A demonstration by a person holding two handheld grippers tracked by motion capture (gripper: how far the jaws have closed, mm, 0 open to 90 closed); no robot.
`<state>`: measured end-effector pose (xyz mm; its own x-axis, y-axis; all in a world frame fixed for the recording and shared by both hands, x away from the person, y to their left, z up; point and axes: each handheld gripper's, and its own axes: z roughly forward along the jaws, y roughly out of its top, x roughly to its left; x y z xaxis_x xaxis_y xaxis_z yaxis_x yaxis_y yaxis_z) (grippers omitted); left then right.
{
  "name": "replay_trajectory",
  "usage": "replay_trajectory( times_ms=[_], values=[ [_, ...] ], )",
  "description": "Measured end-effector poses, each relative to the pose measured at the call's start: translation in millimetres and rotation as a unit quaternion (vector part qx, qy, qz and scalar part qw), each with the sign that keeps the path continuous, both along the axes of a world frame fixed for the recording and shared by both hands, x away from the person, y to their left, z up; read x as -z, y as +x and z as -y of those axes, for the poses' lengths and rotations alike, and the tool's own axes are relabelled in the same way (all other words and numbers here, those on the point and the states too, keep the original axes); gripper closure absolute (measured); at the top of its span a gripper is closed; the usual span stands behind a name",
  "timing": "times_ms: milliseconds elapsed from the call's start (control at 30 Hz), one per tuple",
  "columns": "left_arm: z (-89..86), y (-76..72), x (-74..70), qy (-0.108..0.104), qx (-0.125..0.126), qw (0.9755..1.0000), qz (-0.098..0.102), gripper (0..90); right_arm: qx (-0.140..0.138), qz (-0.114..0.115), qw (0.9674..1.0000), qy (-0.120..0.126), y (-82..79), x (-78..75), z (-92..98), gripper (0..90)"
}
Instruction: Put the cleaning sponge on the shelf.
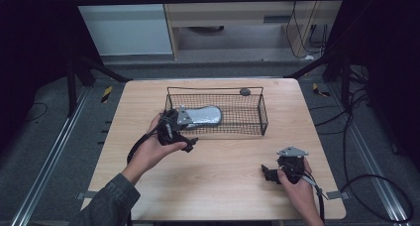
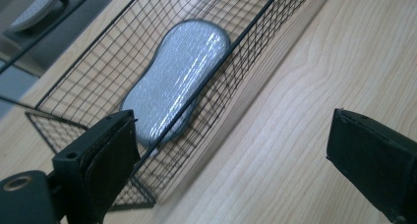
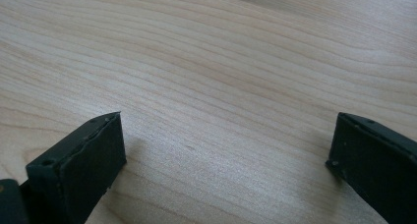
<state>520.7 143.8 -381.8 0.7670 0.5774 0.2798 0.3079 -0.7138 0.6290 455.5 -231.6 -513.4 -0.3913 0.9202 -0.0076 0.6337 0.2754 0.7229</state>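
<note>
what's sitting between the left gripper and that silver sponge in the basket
Just the wire basket's mesh side wall: the left gripper view shows the left gripper open outside it, the sponge lying inside.

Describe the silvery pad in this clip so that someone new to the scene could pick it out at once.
Start at the wooden table and find the black wire basket at its far middle. The pad lies flat in the basket's left end, just beyond the left gripper. It is peanut-shaped, shiny and silver-grey, unlike the small dark round thing on the basket's far rim.
</note>
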Motion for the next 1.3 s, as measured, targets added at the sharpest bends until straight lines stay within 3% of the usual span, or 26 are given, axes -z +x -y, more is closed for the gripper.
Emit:
replay_trajectory(
  times_ms=[333,600,900,1300],
  values=[
    [-38.1,-13.2,13.1,-0.017,-0.037,0.9992,-0.002,5.0,0.0,0.0,1.0,0.0,0.0,0.0,-0.1,0.7],
    [-69.1,-18.9,28.1,-0.017,-0.068,0.9975,-0.007,5.1,0.0,0.0,1.0,0.0,0.0,0.0,0.0,0.7],
    [-95.0,-6.1,44.9,-0.022,-0.114,0.993,-0.02,5.6,0.0,0.0,1.0,0.0,0.0,0.0,0.0,0.7],
    [-114.2,12.8,73.8,-0.019,-0.144,0.9887,-0.039,5.7,0.0,0.0,1.0,0.001,0.1,0.0,0.0,0.7]
  ],
)
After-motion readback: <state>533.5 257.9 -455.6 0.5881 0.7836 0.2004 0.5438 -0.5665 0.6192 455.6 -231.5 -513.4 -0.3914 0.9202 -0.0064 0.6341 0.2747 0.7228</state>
